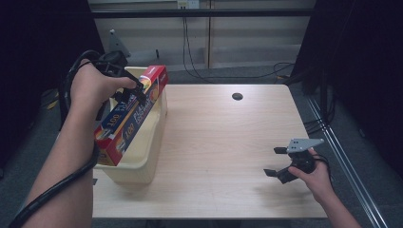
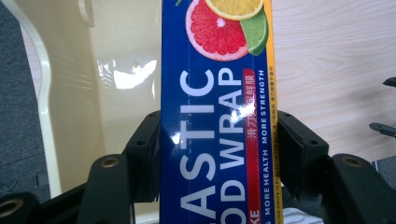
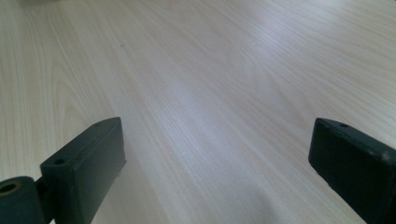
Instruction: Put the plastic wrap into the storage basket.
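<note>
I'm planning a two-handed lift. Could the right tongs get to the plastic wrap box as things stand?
Probably yes: the right tongs stand open, holding nothing, with bare table between them and the plastic wrap box.

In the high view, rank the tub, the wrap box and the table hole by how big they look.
1. Tub, though the box hides part of it.
2. Wrap box, raised nearer the camera, so its rank is unsure.
3. Table hole, clearly smallest.

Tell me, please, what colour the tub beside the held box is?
The tub is pale cream-yellow, clearest in the high view.
</note>
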`<action>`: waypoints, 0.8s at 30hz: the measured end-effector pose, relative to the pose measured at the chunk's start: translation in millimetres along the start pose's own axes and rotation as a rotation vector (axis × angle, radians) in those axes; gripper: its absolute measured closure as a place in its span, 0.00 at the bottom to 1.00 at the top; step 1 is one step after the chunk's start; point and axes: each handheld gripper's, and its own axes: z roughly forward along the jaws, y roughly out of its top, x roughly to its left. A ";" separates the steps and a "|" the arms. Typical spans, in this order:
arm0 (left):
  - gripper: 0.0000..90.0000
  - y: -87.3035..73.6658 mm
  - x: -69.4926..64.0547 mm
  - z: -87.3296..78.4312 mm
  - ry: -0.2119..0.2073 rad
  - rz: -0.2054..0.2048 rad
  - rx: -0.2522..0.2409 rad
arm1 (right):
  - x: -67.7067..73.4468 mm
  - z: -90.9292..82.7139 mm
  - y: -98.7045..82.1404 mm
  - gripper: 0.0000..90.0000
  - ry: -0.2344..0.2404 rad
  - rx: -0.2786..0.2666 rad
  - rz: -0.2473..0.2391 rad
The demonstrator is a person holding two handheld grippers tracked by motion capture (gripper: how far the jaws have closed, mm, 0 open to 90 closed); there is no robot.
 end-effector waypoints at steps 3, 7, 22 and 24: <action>0.46 -1.9 3.3 -0.9 0.006 -0.004 0.003 | -0.1 0.3 0.0 0.04 0.001 -0.002 0.000; 0.46 -4.5 7.6 -1.6 0.010 -0.012 0.000 | 0.2 0.2 0.1 0.04 -0.001 0.000 0.000; 0.46 -12.0 20.6 1.4 0.032 -0.054 0.004 | 0.4 0.0 0.1 0.04 0.002 -0.002 0.000; 0.46 -13.0 21.5 2.5 0.035 -0.055 0.004 | 0.5 -0.2 0.1 0.04 0.007 -0.001 0.003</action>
